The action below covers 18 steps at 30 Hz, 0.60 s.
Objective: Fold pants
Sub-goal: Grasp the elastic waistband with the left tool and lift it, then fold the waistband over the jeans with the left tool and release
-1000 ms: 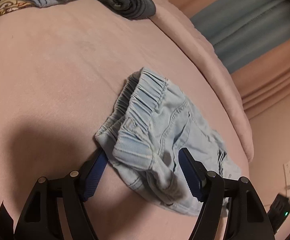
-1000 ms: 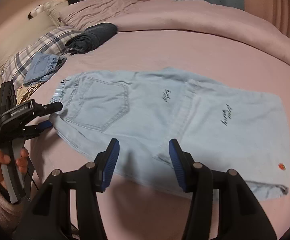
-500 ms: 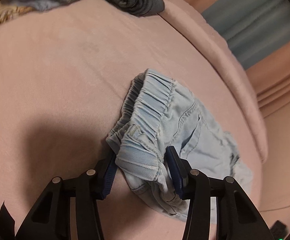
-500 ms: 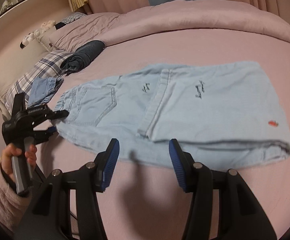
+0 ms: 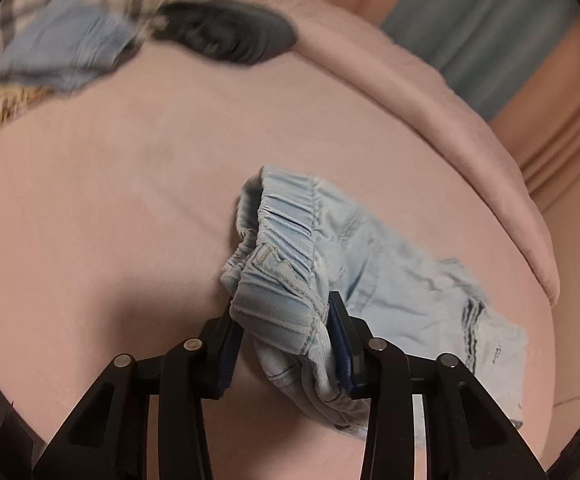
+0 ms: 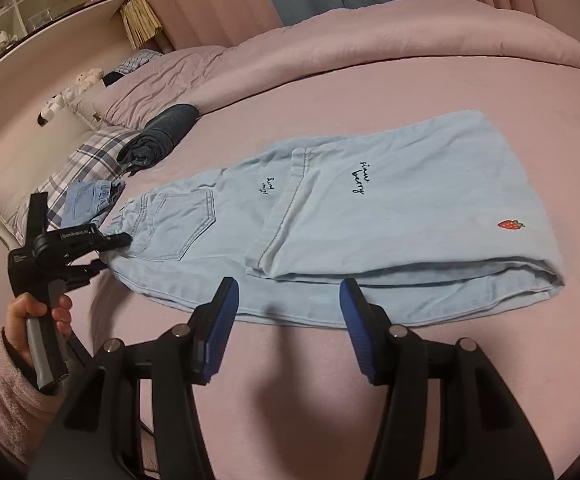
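two grippers in play. left gripper is pinching the elastic waistband of the light blue pants, bunched fabric between the blue pads; the right wrist view shows it at the waist corner near the back pocket. right gripper is spread wide, holding nothing, hovering just off the near long edge of the pants. pants lie flat on the pink bed, legs already doubled back over the upper part so the hems sit mid-length, strawberry patch near the fold end. judgement: soft thin denim, light, limp, no stiffness, so it will sag and drag if lifted from one point; the gathered waistband is the thickest, grippiest place to hold, a single layer could slip out. probably next fold takes the waist over toward the folded end, and the right gripper should take the other waist corner or pin the near edge, catching all layers. dark folded garment, small blue garment and plaid pillow sit well apart at the head of the bed.
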Tool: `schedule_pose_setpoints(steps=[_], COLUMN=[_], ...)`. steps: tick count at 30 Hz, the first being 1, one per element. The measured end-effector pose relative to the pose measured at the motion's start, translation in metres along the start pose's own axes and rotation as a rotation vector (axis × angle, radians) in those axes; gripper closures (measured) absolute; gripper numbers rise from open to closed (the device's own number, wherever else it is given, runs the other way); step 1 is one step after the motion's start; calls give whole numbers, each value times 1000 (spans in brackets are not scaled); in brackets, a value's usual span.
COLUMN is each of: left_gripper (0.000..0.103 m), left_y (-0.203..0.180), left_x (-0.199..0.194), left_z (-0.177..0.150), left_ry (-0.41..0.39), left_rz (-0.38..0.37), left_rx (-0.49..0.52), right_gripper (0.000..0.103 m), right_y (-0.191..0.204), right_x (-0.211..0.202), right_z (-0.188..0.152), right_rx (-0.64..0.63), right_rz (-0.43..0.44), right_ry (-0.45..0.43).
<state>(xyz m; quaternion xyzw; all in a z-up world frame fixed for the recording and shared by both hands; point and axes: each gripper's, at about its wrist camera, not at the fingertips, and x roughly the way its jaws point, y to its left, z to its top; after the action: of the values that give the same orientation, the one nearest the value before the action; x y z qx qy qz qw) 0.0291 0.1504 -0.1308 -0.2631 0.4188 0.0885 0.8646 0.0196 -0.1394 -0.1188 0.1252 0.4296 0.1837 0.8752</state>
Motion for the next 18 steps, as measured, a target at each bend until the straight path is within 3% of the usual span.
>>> schedule_pose_setpoints(steps=[12,18], left_gripper=[68,68], left_y=[-94,-156], left_x=[-43,-46], left_z=[4,-12], left_ry=[-177,-199], left_rz=[-58,-108], left_rx=[305,493], right_gripper=[50,50], right_y=[-23,-39], right_x=[-13,-5], right_z=[14,27], right_rx=[97,198], right_rz=[29,136], right_ry=[-61,-45])
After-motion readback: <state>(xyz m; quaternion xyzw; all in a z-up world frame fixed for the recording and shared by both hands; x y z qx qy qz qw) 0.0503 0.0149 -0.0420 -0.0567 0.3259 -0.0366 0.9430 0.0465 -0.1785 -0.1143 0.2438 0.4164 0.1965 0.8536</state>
